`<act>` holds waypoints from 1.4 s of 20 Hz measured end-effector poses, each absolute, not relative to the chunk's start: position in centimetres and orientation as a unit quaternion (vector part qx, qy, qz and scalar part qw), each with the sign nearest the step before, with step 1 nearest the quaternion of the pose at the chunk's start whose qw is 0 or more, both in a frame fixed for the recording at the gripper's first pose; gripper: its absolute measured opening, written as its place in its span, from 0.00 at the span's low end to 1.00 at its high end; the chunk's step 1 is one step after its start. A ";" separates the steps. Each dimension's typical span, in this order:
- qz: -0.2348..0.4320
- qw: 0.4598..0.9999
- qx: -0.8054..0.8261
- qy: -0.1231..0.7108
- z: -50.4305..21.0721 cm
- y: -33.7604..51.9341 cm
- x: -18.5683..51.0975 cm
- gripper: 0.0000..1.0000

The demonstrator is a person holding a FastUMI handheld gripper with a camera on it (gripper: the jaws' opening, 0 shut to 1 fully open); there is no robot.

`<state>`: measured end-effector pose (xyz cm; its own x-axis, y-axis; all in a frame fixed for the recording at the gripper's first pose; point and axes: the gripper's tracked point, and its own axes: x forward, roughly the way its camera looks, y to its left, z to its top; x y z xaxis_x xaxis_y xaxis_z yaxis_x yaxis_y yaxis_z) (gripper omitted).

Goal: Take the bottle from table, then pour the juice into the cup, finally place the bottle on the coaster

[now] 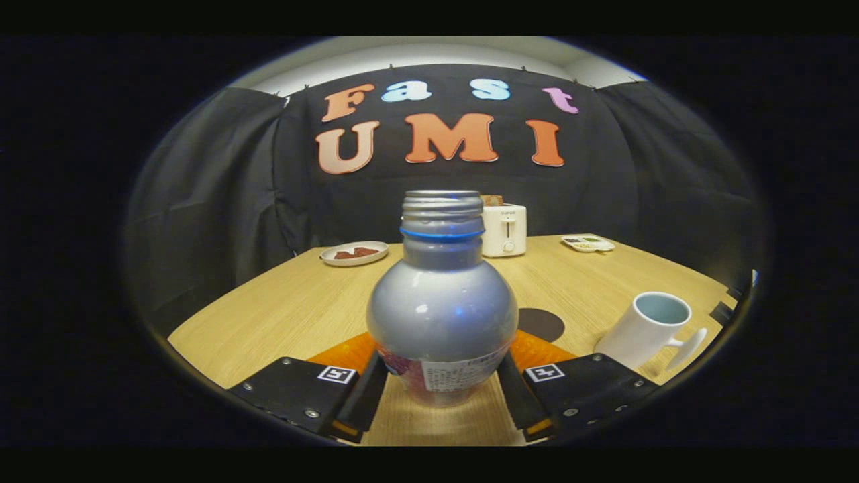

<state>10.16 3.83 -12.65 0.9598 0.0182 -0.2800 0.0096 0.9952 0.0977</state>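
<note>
Gripped low on its round body between the two fingers (439,386), which press on it from left and right, the uncapped silver bottle (441,315) stands upright over the near edge of the desk (282,308). To pour well, I judge it should be carried right to the white cup (647,329), its mouth held over the rim and tipped slowly. Smallest, the dark round coaster (542,323) lies just beyond the bottle, left of the cup.

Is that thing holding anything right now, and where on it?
Yes: the fingers press on both sides of the silver bottle, low on its body near the label, well below its uncapped neck.
</note>
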 end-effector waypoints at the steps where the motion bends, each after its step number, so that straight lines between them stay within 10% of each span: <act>1: -0.002 0.989 0.059 0.138 -12.1 3.5 10.0 0.77; 28: -0.054 0.873 0.473 0.110 -7.7 -1.5 12.0 0.77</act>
